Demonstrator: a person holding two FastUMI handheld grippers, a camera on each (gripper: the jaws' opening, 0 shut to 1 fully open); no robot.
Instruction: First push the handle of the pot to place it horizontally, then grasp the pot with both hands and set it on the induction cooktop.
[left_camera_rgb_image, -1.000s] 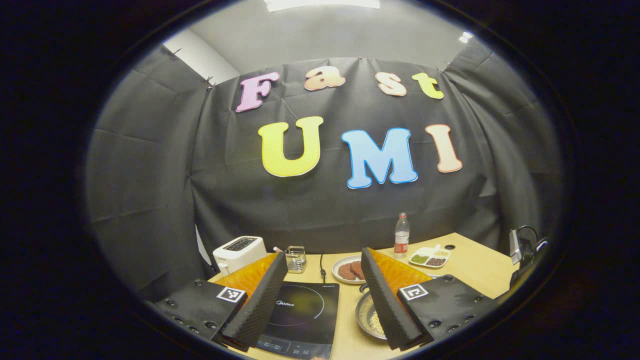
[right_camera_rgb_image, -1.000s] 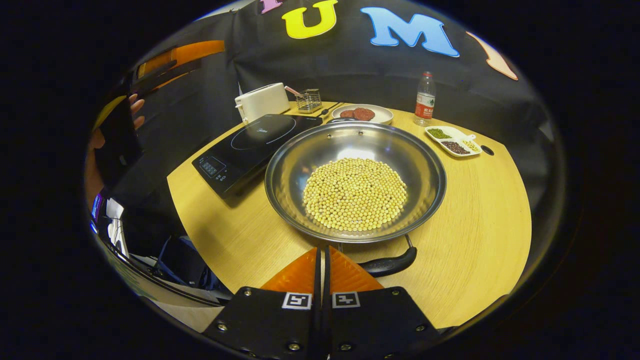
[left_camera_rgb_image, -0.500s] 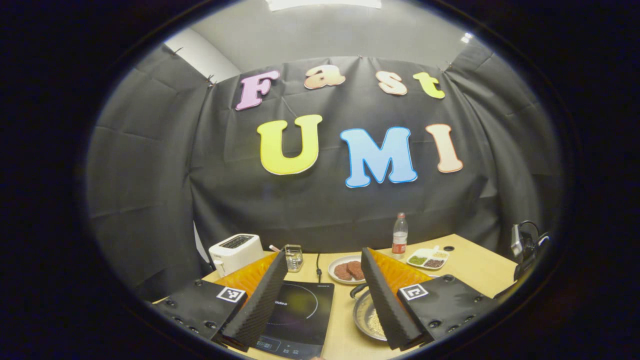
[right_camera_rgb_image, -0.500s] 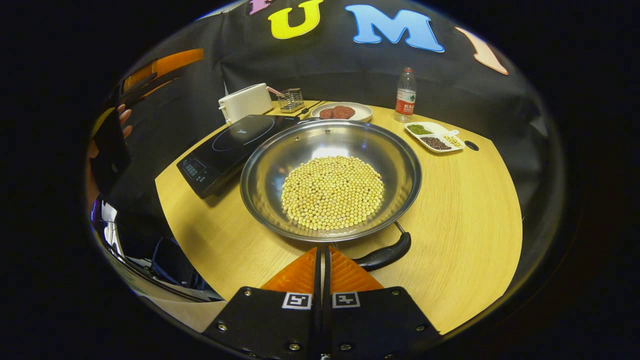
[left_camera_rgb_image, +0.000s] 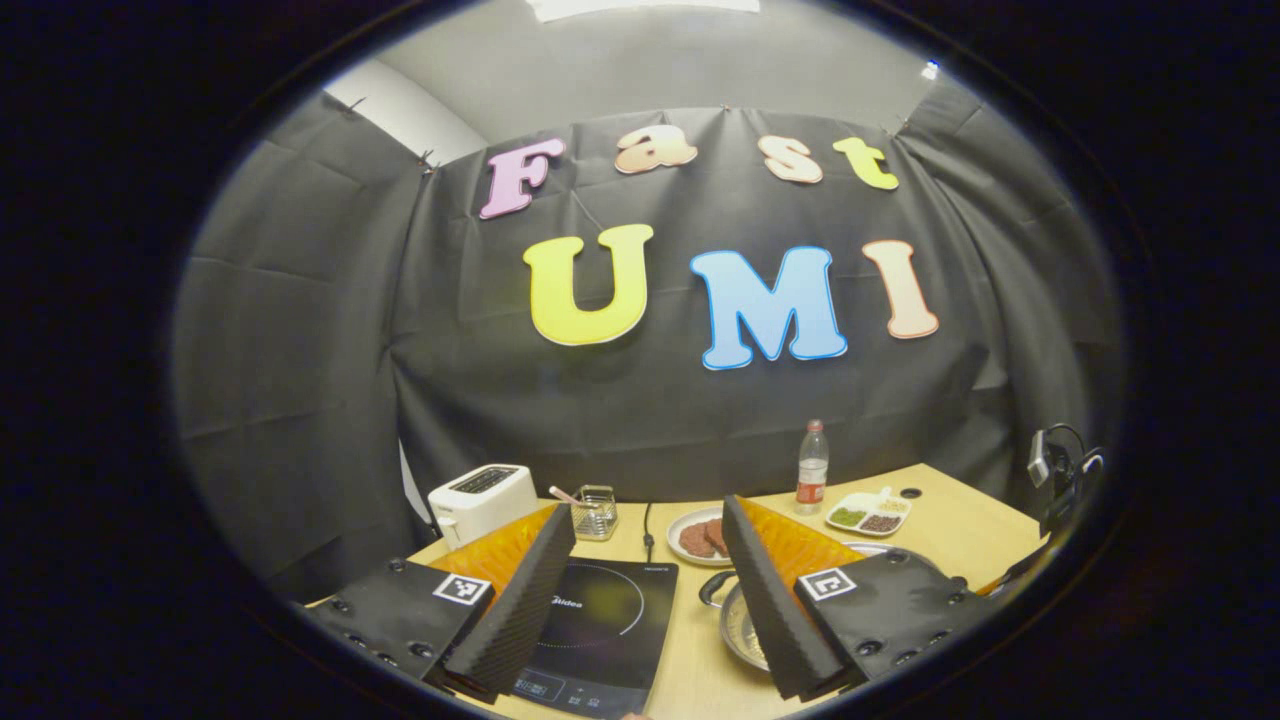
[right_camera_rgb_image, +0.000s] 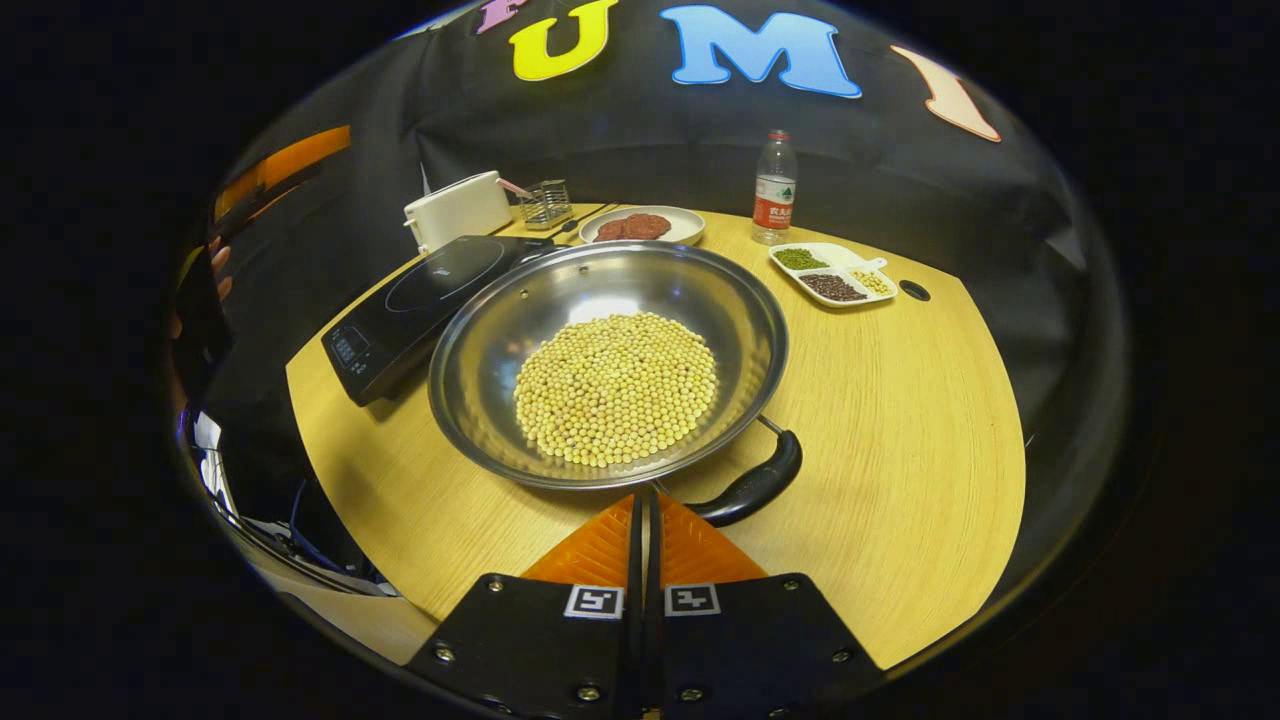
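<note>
Your right gripper (right_camera_rgb_image: 646, 525) is clenched on nothing, tips right at the pot's black handle (right_camera_rgb_image: 750, 488), possibly touching. The pot (right_camera_rgb_image: 608, 362) of soybeans (right_camera_rgb_image: 615, 386) sits just ahead, cooktop (right_camera_rgb_image: 420, 296) beyond-left. Your left gripper (left_camera_rgb_image: 648, 590) hangs released above the cooktop (left_camera_rgb_image: 600, 630).

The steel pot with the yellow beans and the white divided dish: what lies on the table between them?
Nothing: in the right gripper view, bare wooden table separates the round steel pot of yellow beans from the white divided dish.
</note>
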